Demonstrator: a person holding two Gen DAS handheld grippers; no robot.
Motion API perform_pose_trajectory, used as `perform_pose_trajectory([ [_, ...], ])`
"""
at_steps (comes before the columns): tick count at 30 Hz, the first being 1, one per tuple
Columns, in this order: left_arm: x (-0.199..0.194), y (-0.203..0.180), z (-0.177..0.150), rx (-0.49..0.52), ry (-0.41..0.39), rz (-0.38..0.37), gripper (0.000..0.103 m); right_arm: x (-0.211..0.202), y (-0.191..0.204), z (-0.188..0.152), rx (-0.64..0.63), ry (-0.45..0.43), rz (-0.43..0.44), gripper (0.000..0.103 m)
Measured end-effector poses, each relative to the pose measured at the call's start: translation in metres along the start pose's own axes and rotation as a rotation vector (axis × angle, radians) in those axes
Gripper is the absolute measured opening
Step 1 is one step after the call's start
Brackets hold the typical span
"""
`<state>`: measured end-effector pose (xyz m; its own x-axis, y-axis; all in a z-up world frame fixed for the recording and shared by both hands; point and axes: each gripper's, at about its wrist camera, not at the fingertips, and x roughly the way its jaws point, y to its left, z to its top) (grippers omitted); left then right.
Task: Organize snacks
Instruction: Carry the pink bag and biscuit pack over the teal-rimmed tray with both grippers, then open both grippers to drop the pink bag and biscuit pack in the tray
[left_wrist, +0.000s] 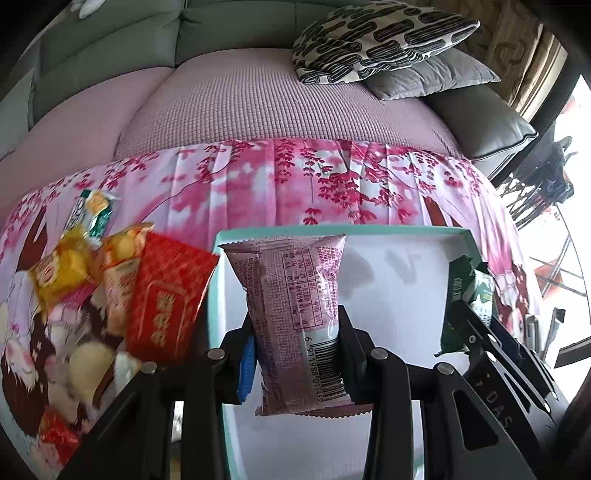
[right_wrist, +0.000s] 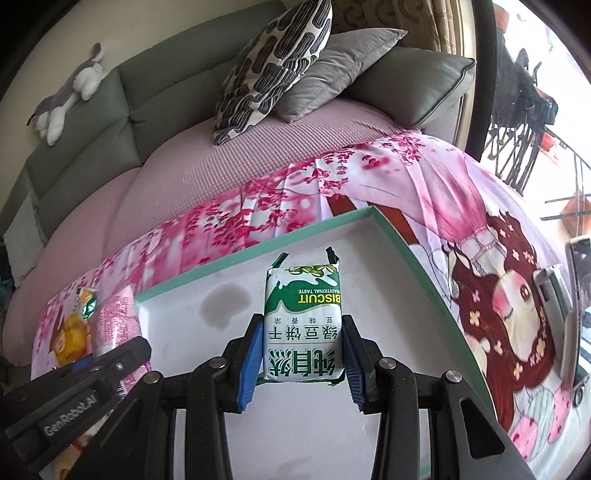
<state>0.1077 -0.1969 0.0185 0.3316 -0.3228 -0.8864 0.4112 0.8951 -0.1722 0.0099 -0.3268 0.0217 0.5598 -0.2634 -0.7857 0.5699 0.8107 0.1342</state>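
Observation:
My left gripper (left_wrist: 295, 332) is shut on a pink snack packet (left_wrist: 295, 314), held over the left part of a white tray with a teal rim (left_wrist: 406, 295). My right gripper (right_wrist: 301, 350) is shut on a green and white biscuit packet (right_wrist: 303, 325), held over the same tray (right_wrist: 391, 229). The biscuit packet (left_wrist: 476, 295) and right gripper show at the tray's right side in the left wrist view. The pink packet (right_wrist: 114, 321) and left gripper show at the left in the right wrist view.
Loose snacks lie left of the tray on the pink floral cloth (left_wrist: 295, 181): a red packet (left_wrist: 166, 295), yellow packets (left_wrist: 62, 273), a green packet (left_wrist: 92, 210). Pillows (left_wrist: 376, 40) sit on the sofa behind. A phone-like device (right_wrist: 569, 306) lies at the right.

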Motion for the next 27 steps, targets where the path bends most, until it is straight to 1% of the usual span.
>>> perform_pose_trajectory([
  [5, 0.028, -0.006, 0.012, 0.001, 0.027, 0.008, 0.039, 0.02, -0.005, 0.008, 0.004, 0.007, -0.021, 0.042],
  [15, 0.06, -0.025, 0.018, 0.042, 0.058, 0.037, 0.04, 0.038, -0.019, 0.016, 0.03, 0.024, -0.042, 0.042],
  [16, 0.061, -0.026, 0.018, 0.045, 0.056, 0.04, 0.041, 0.039, -0.02, 0.016, 0.035, 0.028, -0.042, 0.042],
  [17, 0.062, -0.027, 0.018, 0.048, 0.056, 0.042, 0.046, 0.04, -0.022, 0.016, 0.042, 0.033, -0.037, 0.042],
  [18, 0.062, -0.027, 0.017, 0.05, 0.057, 0.043, 0.055, 0.04, -0.022, 0.016, 0.042, 0.036, -0.036, 0.042],
  [20, 0.059, -0.028, 0.016, 0.055, 0.053, 0.041, 0.061, 0.041, -0.023, 0.015, 0.038, 0.04, -0.047, 0.042],
  [23, 0.054, -0.029, 0.016, 0.068, 0.045, 0.052, 0.061, 0.04, -0.026, 0.015, 0.047, 0.042, -0.042, 0.043],
  [25, 0.049, -0.031, 0.016, 0.073, 0.04, 0.046, 0.061, 0.038, -0.027, 0.016, 0.049, 0.037, -0.043, 0.043],
  [26, 0.046, -0.032, 0.016, 0.075, 0.037, 0.044, 0.062, 0.036, -0.027, 0.016, 0.049, 0.035, -0.039, 0.043],
  [27, 0.044, -0.032, 0.016, 0.079, 0.033, 0.044, 0.064, 0.035, -0.027, 0.016, 0.048, 0.034, -0.038, 0.043],
])
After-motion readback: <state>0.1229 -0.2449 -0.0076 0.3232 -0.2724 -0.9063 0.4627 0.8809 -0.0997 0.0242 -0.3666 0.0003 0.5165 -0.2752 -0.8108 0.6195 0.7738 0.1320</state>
